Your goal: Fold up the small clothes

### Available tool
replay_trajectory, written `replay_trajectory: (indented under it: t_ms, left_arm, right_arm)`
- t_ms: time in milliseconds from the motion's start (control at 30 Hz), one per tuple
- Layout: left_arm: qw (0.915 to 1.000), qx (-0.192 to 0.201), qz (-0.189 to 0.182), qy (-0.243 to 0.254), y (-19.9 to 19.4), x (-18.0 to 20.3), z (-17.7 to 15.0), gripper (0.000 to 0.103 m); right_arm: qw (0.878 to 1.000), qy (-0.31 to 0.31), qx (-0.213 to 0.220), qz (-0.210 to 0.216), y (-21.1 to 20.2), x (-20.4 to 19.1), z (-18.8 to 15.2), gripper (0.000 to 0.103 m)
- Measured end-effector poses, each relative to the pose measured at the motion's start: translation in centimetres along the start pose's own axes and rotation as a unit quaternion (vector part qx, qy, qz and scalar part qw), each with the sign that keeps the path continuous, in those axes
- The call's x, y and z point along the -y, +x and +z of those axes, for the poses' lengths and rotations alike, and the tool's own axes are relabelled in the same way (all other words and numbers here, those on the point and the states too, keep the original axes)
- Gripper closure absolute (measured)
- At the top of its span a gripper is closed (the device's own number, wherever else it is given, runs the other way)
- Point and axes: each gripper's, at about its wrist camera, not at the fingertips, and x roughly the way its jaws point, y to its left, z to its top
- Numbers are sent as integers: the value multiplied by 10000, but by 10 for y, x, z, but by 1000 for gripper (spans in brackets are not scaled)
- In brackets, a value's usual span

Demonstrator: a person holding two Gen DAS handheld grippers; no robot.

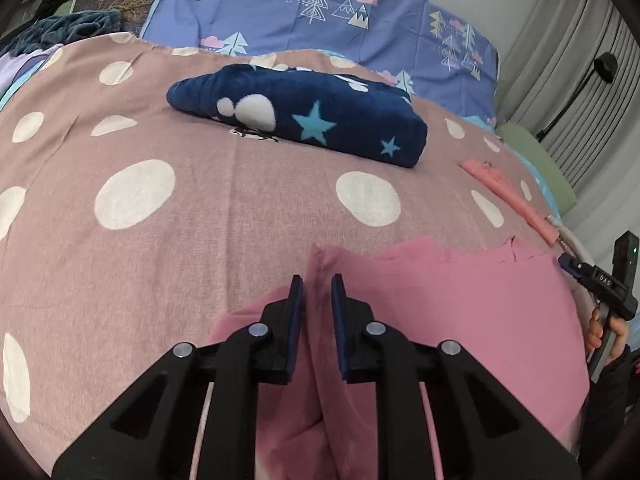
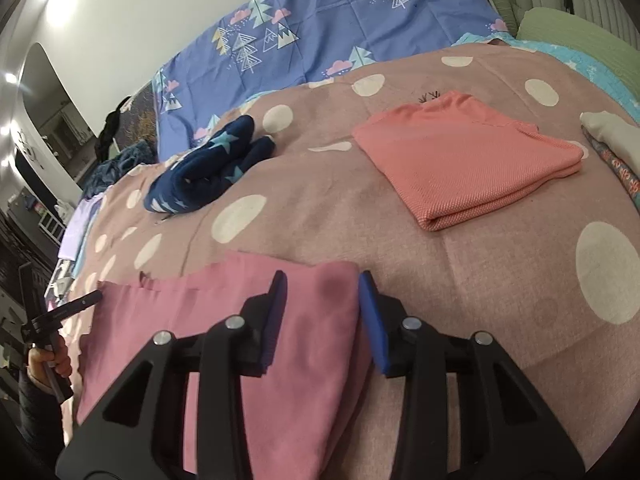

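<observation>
1. Both tools angle downward over a bed; a hand [image 2: 50, 364] grips the left tool's handle at the frame's edge in the right wrist view, a dark sleeve below it.
2. The left tool [image 1: 318, 280] stands at a narrow gap — a raised fold of the pink garment [image 1: 460, 320] runs between its blue pads, though whether they pinch it cannot be told.
3. The right tool [image 2: 322, 280] stands wider, straddling the garment's right-hand corner; neither pad visibly presses the cloth.
4. The pink garment lies at the near edge of the dotted bedspread [image 2: 500, 288].
5. Beyond lies open bedspread — a navy star-print fleece [image 1: 304, 120] sits further back to the left, a folded coral garment [image 2: 468, 160] to the right, both well apart from the tools.
</observation>
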Motion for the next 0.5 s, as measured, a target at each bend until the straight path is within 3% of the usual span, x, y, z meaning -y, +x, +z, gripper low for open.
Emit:
replay_trajectory:
  t_ms: [67, 100, 133, 167, 333, 433, 500]
  left_arm:
    - [10000, -71, 52, 47, 4, 2, 0, 87]
    - [9999, -69, 64, 65, 5, 3, 0, 87]
    - [9999, -12, 86, 95, 4, 4, -1, 96]
    - [9999, 53, 63, 128, 1, 6, -1, 102]
    - [9963, 810, -199, 211, -53, 15, -2, 102]
    - [9939, 1035, -125, 361, -76, 19, 4, 102]
    - [9948, 963, 24, 326, -71, 17, 11, 101]
  right_arm:
    - [10000, -20, -34, -30, 5, 0, 3, 64]
    - [10000, -43, -81, -15, 7, 0, 4, 75]
    - [9999, -76, -117, 27, 9, -1, 4, 91]
    - [9999, -86, -123, 76, 8, -3, 4, 99]
    - [9941, -39, 857, 665, -47, -10, 12, 99]
    - [9924, -79, 990, 726, -55, -16, 22, 99]
    - [9942, -70, 856, 643, -41, -18, 29, 99]
